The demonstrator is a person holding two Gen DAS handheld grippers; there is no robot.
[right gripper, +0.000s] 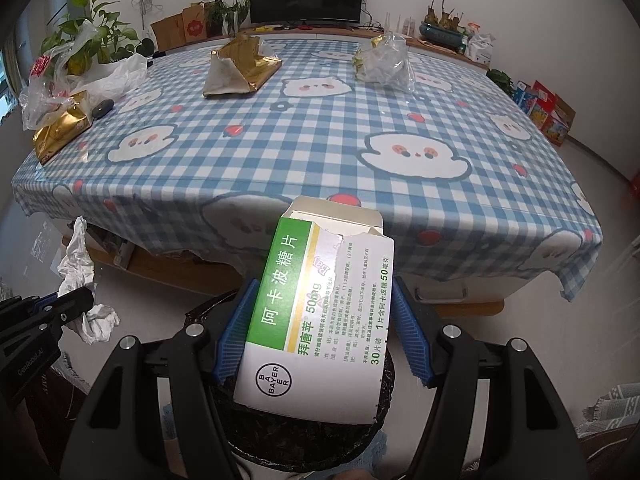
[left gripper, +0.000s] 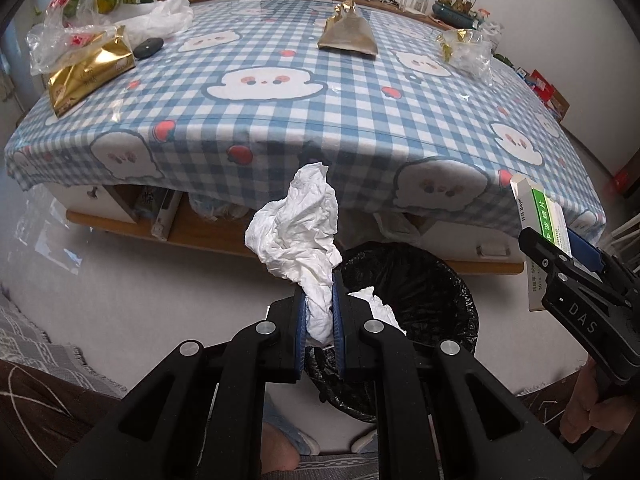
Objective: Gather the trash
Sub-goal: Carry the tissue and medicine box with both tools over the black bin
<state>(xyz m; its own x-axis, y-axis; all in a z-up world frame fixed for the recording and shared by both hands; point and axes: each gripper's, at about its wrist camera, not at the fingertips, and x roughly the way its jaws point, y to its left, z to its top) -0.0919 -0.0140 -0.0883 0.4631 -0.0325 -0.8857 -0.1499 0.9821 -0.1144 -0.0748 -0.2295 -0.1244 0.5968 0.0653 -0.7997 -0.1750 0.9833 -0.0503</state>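
Observation:
My left gripper (left gripper: 319,300) is shut on a crumpled white tissue (left gripper: 298,228), which sticks up above a black-lined trash bin (left gripper: 424,304) on the floor. In the right wrist view that tissue (right gripper: 78,264) and the left gripper (right gripper: 76,300) show at the left edge. My right gripper (right gripper: 322,312) is shut on a torn white and green medicine box (right gripper: 316,312), held over the bin (right gripper: 280,436). The left wrist view shows the box (left gripper: 540,216) in the right gripper (left gripper: 556,256) at the right edge.
A table with a blue checked cloth (left gripper: 280,120) stands behind the bin. On it lie a gold tissue pack (left gripper: 90,70), a gold wrapper (left gripper: 348,32), a clear plastic wrapper (left gripper: 466,50) and plastic bags (left gripper: 156,18). A person's hand (left gripper: 580,412) holds the right gripper.

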